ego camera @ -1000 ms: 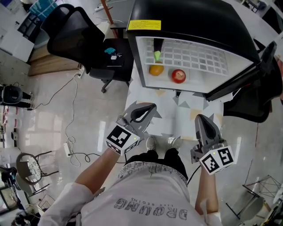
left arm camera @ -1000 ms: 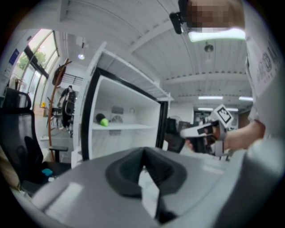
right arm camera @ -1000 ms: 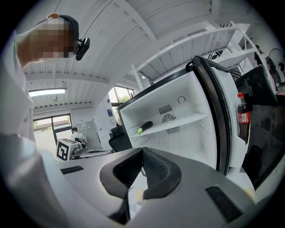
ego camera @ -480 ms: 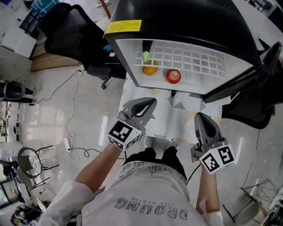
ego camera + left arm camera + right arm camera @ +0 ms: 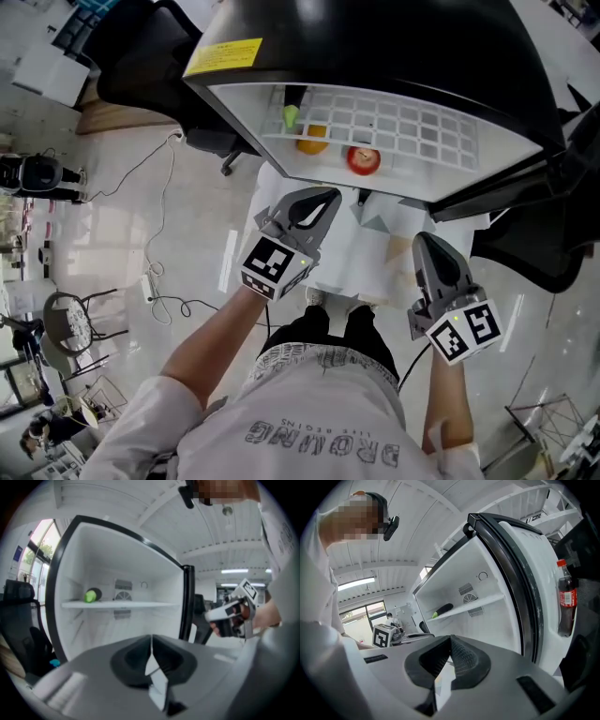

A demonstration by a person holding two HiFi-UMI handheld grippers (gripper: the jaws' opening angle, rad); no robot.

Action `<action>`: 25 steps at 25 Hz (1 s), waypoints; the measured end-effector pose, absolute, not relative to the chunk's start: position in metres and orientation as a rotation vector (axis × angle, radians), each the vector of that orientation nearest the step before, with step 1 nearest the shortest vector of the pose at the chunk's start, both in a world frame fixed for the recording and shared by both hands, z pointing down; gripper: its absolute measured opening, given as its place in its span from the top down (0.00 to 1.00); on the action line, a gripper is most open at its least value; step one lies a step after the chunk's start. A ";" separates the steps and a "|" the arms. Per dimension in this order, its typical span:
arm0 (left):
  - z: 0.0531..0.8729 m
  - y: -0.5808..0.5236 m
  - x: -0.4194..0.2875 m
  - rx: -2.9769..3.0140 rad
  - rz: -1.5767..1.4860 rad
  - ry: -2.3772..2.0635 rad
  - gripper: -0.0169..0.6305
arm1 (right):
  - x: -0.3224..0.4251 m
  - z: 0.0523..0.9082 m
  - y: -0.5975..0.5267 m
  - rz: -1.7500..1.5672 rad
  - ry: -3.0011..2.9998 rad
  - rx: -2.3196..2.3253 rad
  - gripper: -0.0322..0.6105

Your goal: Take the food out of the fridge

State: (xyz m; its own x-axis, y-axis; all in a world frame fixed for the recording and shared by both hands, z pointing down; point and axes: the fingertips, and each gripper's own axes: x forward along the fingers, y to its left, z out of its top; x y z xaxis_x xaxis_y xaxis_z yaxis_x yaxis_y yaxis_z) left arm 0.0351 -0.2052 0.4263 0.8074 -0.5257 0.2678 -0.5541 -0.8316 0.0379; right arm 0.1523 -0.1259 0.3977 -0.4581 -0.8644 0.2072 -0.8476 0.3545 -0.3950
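Food (image 5: 364, 160) lies in fridge (image 5: 375, 47), beyond both jaws.

Fridge (image 5: 394, 37): its top is cut off by the head view's upper edge. Yellow label (image 5: 223, 56): the print is too small to read. Green vegetable (image 5: 291, 116): seen end-on, so its kind is uncertain. In the left gripper view, the left gripper (image 5: 151, 644) hides the fridge's lower compartment behind its own body. Bottle (image 5: 566, 603): the label is unreadable.

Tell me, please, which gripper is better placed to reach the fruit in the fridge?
Left. The left gripper is nearer the open fridge, just short of the orange and apple; the right gripper sits further back.
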 end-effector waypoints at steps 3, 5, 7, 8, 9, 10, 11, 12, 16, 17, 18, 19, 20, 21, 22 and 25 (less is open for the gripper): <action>0.435 -0.216 0.045 2.882 0.407 -0.880 0.95 | 0.156 0.406 -0.130 -0.726 2.569 -1.595 0.97; 0.440 -0.224 0.050 2.880 0.425 -0.892 0.94 | 0.157 0.412 -0.133 -0.742 2.578 -1.582 0.97; 0.445 -0.231 0.053 2.881 0.439 -0.897 0.94 | 0.158 0.416 -0.135 -0.750 2.583 -1.572 0.97; 0.447 -0.234 0.055 2.881 0.446 -0.900 0.94 | 0.158 0.417 -0.135 -0.752 2.584 -1.570 0.97; 0.448 -0.237 0.056 2.882 0.453 -0.902 0.94 | 0.159 0.418 -0.135 -0.754 2.585 -1.569 0.97; 0.450 -0.240 0.058 2.883 0.459 -0.902 0.93 | 0.159 0.418 -0.136 -0.756 2.586 -1.568 0.97; 0.452 -0.243 0.059 2.884 0.464 -0.901 0.92 | 0.160 0.419 -0.137 -0.758 2.587 -1.568 0.97; 0.455 -0.246 0.060 2.884 0.469 -0.897 0.91 | 0.160 0.420 -0.138 -0.761 2.588 -1.569 0.97; 0.468 -0.257 0.064 2.882 0.498 -0.883 0.88 | 0.163 0.424 -0.142 -0.775 2.589 -1.578 0.97; 0.473 -0.260 0.065 2.879 0.507 -0.880 0.87 | 0.164 0.425 -0.142 -0.779 2.589 -1.582 0.97; 0.477 -0.262 0.067 2.876 0.515 -0.879 0.86 | 0.165 0.427 -0.142 -0.783 2.588 -1.586 0.97; 0.481 -0.265 0.068 2.873 0.525 -0.877 0.85 | 0.167 0.429 -0.143 -0.786 2.586 -1.590 0.97; 0.485 -0.267 0.070 2.871 0.534 -0.876 0.84 | 0.168 0.430 -0.143 -0.790 2.583 -1.594 0.97; 0.488 -0.269 0.071 2.871 0.543 -0.873 0.83 | 0.169 0.432 -0.144 -0.795 2.579 -1.598 0.97; 0.491 -0.271 0.072 2.873 0.551 -0.868 0.82 | 0.170 0.433 -0.144 -0.798 2.575 -1.601 0.97; 0.498 -0.277 0.078 2.882 0.574 -0.856 0.77 | 0.172 0.436 -0.144 -0.807 2.568 -1.610 0.97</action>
State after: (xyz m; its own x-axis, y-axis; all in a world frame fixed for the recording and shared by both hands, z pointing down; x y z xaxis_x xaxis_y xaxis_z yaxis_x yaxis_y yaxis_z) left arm 0.0784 -0.2767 0.4977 0.7737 -0.5106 0.3752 -0.5410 -0.8406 -0.0284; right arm 0.1721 -0.1441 0.4363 -0.4730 -0.8418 0.2600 -0.8393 0.3407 -0.4237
